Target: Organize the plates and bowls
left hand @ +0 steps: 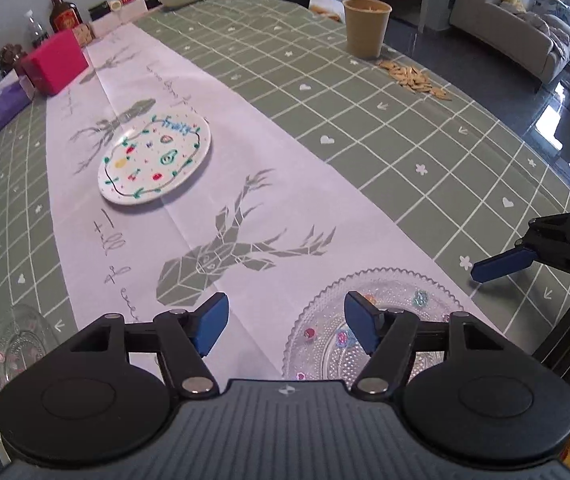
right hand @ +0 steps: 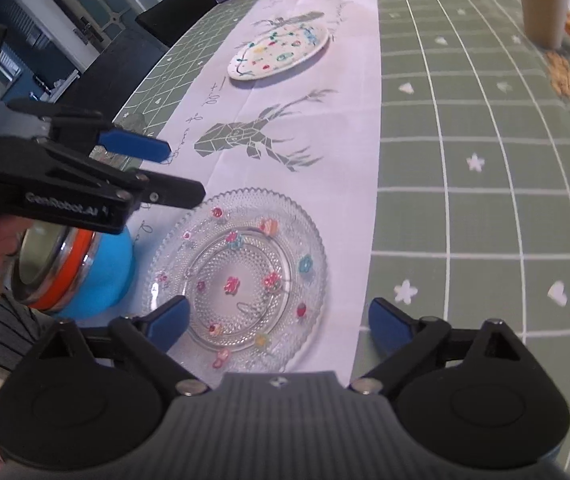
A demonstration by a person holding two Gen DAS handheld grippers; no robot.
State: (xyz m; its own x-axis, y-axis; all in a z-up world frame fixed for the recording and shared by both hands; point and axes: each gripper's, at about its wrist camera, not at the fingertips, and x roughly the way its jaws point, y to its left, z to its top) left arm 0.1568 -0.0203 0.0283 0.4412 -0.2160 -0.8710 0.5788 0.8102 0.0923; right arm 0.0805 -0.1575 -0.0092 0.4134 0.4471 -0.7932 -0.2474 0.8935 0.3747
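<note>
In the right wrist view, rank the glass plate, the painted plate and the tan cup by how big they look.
1. Glass plate, though nearest the camera.
2. Painted plate.
3. Tan cup.

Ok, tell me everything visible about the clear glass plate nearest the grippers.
The glass plate is clear pressed glass, round, with a scalloped rim, beaded texture and small coloured flower decals. It lies flat and upright on the white table runner, empty, beside a blue bowl. Neither gripper touches it; the right gripper hangs open above its near edge.
</note>
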